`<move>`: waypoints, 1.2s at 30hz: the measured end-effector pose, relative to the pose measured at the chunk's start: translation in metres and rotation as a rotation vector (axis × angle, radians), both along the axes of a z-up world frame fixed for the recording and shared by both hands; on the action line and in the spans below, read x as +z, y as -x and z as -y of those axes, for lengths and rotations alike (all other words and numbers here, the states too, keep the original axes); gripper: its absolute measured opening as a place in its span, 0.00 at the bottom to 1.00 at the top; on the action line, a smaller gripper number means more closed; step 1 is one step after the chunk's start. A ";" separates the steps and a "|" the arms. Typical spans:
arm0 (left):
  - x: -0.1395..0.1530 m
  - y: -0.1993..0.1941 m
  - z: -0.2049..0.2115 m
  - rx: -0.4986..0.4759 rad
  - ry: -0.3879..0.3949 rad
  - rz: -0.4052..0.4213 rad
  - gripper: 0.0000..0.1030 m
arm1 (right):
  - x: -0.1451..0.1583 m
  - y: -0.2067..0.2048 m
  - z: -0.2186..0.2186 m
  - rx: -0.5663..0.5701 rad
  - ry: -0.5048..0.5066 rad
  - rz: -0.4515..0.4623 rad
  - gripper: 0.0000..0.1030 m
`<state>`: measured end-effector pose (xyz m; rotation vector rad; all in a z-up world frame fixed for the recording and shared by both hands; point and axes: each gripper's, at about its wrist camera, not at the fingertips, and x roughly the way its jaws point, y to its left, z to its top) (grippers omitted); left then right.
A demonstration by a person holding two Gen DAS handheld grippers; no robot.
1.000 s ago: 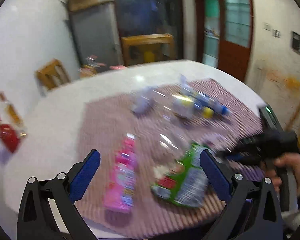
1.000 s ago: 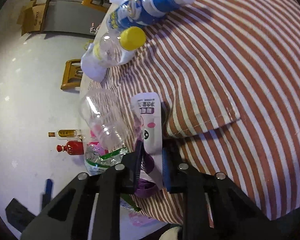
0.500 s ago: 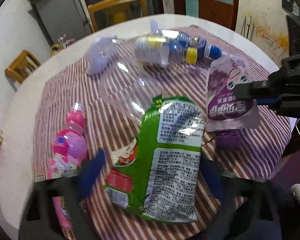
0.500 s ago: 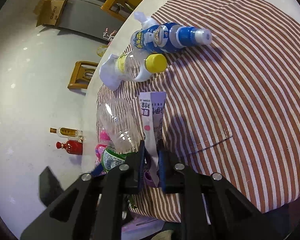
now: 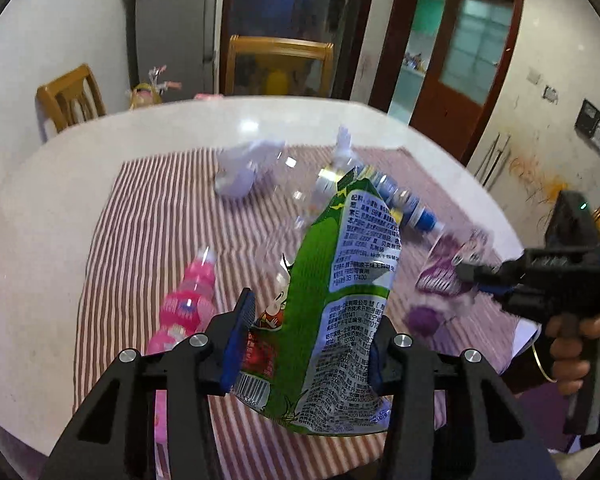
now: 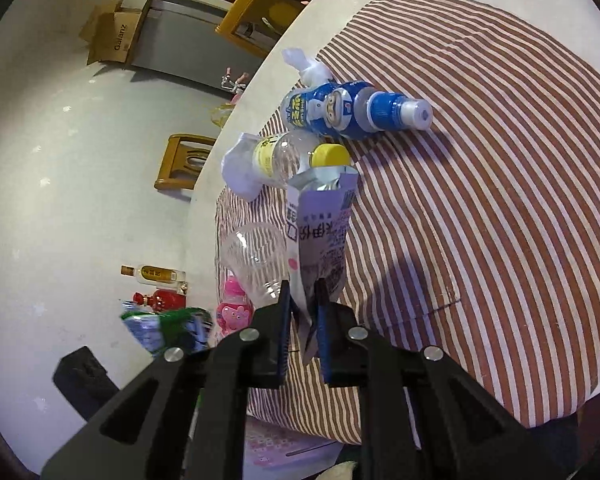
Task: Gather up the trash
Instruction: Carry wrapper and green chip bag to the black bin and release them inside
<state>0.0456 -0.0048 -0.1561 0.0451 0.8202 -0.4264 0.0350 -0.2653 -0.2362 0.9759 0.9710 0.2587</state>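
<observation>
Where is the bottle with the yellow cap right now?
In the right wrist view the yellow-capped bottle lies on the striped cloth, just below the blue penguin bottle and right behind the purple pouch.

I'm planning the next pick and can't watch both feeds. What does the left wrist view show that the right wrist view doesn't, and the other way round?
Only the left wrist view: the left gripper shut on the green snack bag's lower part, its jaws having just been closing, and the hand holding the right gripper.

Only the right wrist view: the yellow-capped bottle clearly, and two small bottles on the bare table.

Both: the striped cloth, blue bottle, pink bottle, and the purple pouch clamped in the right gripper.
</observation>
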 end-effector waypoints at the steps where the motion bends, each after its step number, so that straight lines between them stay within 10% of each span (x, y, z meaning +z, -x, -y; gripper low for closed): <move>1: 0.005 0.001 0.004 -0.011 0.002 0.010 0.45 | 0.001 0.001 0.001 -0.001 -0.004 0.003 0.12; 17: 0.053 0.018 0.173 -0.442 0.049 0.146 0.44 | 0.050 0.127 0.159 -0.432 0.097 0.145 0.12; 29: 0.044 0.077 0.304 -0.769 0.096 0.125 0.44 | -0.055 0.303 0.320 -1.039 0.178 -0.202 0.15; 31: 0.039 0.088 0.329 -0.823 0.100 0.108 0.44 | -0.076 0.305 0.332 -1.048 0.155 -0.268 0.67; 36: 0.017 0.118 0.377 -0.936 0.067 0.076 0.44 | -0.078 0.324 0.343 -1.111 0.149 -0.282 0.77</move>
